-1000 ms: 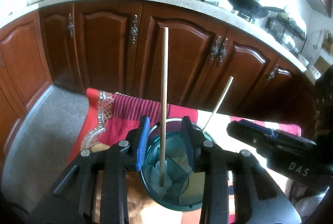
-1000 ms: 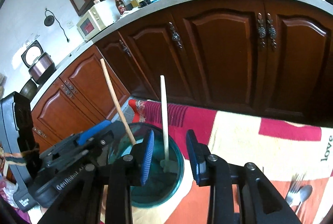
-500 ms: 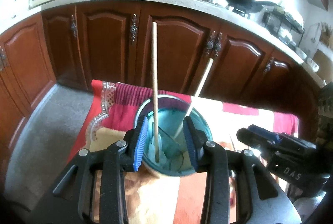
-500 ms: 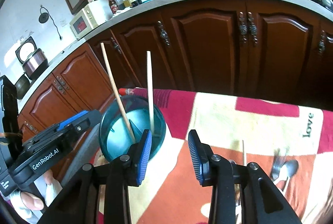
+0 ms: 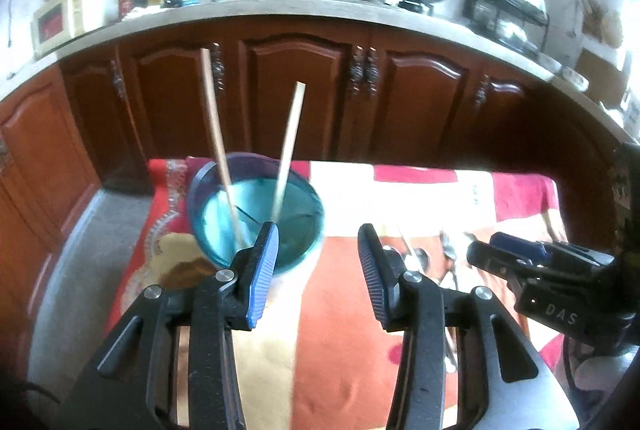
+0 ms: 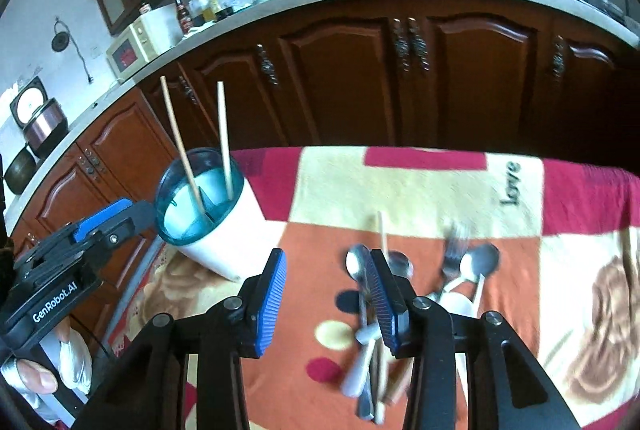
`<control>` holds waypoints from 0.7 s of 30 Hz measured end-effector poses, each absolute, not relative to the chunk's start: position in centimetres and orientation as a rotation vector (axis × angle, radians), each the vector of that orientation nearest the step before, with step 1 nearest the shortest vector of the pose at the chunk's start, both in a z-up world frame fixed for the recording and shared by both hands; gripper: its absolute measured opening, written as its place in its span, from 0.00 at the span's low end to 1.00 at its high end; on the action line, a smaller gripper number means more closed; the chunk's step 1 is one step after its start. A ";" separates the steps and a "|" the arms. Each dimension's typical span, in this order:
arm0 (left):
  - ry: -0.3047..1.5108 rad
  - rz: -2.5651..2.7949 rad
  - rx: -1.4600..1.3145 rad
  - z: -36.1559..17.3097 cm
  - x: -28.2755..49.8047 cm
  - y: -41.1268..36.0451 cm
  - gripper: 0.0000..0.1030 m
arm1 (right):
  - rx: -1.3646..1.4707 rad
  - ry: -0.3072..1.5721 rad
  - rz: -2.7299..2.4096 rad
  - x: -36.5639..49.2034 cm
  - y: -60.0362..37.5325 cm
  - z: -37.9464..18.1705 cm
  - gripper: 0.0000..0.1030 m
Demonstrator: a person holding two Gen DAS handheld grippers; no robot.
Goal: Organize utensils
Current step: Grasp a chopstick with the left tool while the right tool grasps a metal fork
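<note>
A white utensil holder with a teal rim (image 6: 208, 226) stands on the patterned cloth at the left; it also shows in the left wrist view (image 5: 256, 214). Two wooden chopsticks (image 6: 224, 138) stand in it, one in each divided section. A pile of spoons, a fork and a chopstick (image 6: 404, 282) lies on the cloth to the right. My right gripper (image 6: 328, 290) is open and empty, just left of and above the pile. My left gripper (image 5: 316, 262) is open and empty, to the right of the holder's rim.
The table's cloth (image 6: 420, 182) is red, cream and orange. Dark wooden cabinets (image 6: 360, 78) run behind the table under a counter with a pot, a wok, bottles and a microwave. The floor (image 5: 68, 270) lies beyond the table's left edge.
Both grippers have pulled back from the holder and swung right, each leaving a chopstick standing in it. The right gripper now sits over the utensil pile.
</note>
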State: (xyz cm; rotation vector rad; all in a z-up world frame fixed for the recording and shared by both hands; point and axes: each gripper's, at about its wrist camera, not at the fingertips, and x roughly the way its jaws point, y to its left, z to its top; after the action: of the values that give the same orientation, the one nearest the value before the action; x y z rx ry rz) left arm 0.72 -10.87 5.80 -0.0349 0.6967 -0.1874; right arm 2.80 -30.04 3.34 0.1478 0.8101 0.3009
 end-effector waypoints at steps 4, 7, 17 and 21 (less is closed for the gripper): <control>0.728 -0.228 -0.041 5.2 0.2 -12.6 0.40 | 0.146 0.823 0.262 1.2 -32.5 2.6 0.40; 0.756 -0.263 -0.048 4.3 -0.1 -13.7 0.40 | 0.149 0.837 0.232 0.3 -34.4 1.9 0.40; 0.889 -0.322 -0.070 0.3 1.0 -16.6 0.40 | 0.234 0.918 0.158 -0.4 -39.7 -2.6 0.40; 0.929 -0.331 -0.088 -0.7 2.0 -17.3 0.40 | 0.294 0.931 0.188 0.6 -40.4 -3.8 0.40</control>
State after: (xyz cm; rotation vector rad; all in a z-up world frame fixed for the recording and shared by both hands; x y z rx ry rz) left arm 1.98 -17.31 -0.65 -0.0877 0.9287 -0.3308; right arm 0.58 -40.36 -3.76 0.2941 0.9306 0.1881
